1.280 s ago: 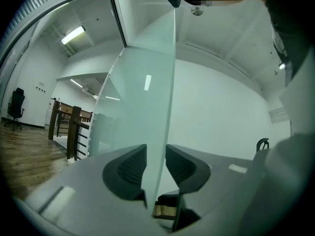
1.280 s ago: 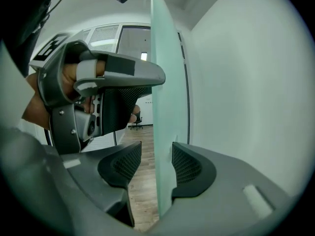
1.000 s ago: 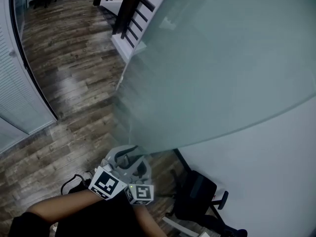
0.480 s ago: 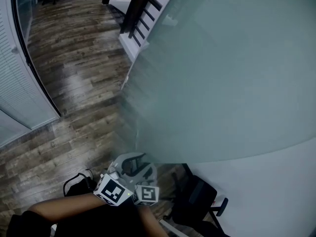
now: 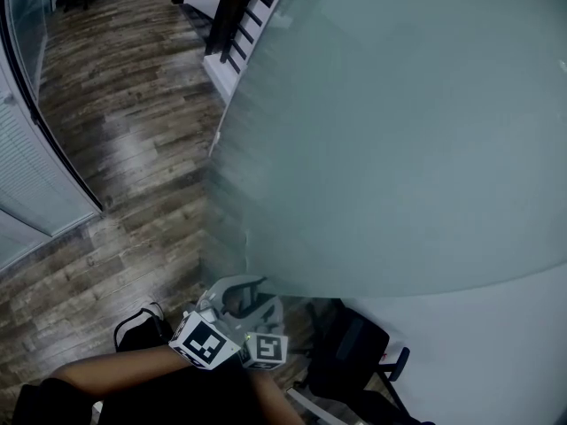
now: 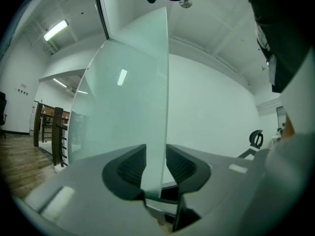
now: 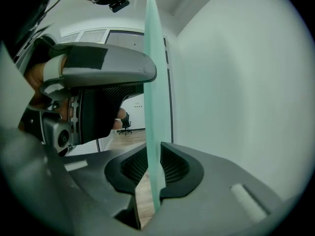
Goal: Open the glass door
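The frosted glass door (image 5: 399,122) fills most of the head view, and its lower edge hangs over the grippers. My left gripper (image 6: 156,163) has the door's thin edge (image 6: 162,107) between its ribbed pads, which lie against both faces. My right gripper (image 7: 153,166) has just been closing its jaws on the same glass edge (image 7: 152,97), and its pads now press on it. In the head view the left gripper (image 5: 232,297) sits low and centre. Its marker cube (image 5: 204,342) and the right one's marker cube (image 5: 264,348) are side by side, and the fingertips are hidden.
A wood-plank floor (image 5: 133,149) spreads to the left. At the top stands a staircase with dark railings (image 5: 232,16). On the far left is a glass partition with white blinds (image 5: 31,184). A black office chair (image 5: 354,361) stands by the white wall (image 5: 496,352) at lower right.
Both grippers have drifted slightly right and lower in the head view. The door's edge now sits a little differently against the floor and stairs.
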Available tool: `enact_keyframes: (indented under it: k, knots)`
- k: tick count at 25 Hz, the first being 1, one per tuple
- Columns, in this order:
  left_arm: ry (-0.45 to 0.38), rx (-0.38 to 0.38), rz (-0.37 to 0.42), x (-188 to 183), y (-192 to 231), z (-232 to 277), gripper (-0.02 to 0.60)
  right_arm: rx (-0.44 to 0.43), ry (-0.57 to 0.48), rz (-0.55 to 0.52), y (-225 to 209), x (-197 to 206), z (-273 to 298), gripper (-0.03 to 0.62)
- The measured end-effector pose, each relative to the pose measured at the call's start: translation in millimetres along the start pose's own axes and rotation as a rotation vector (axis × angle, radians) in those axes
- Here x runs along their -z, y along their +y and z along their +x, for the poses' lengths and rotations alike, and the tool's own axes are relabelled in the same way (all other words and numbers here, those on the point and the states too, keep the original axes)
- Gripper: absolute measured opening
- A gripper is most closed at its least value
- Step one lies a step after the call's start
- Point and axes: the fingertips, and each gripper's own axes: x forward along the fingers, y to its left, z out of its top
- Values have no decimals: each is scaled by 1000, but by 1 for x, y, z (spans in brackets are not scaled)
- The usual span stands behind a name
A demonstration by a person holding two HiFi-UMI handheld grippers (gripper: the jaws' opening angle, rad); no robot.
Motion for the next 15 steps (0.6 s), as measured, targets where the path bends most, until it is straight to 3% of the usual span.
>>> enact_keyframes:
  k: [6, 15]
  knots:
    - [-31, 28, -17, -3, -9, 16, 120, 9, -17, -2, -20, -2, -6, 58]
    - [-62, 15, -25, -4, -22, 28, 44, -7, -18, -14, -47, -6, -10, 57]
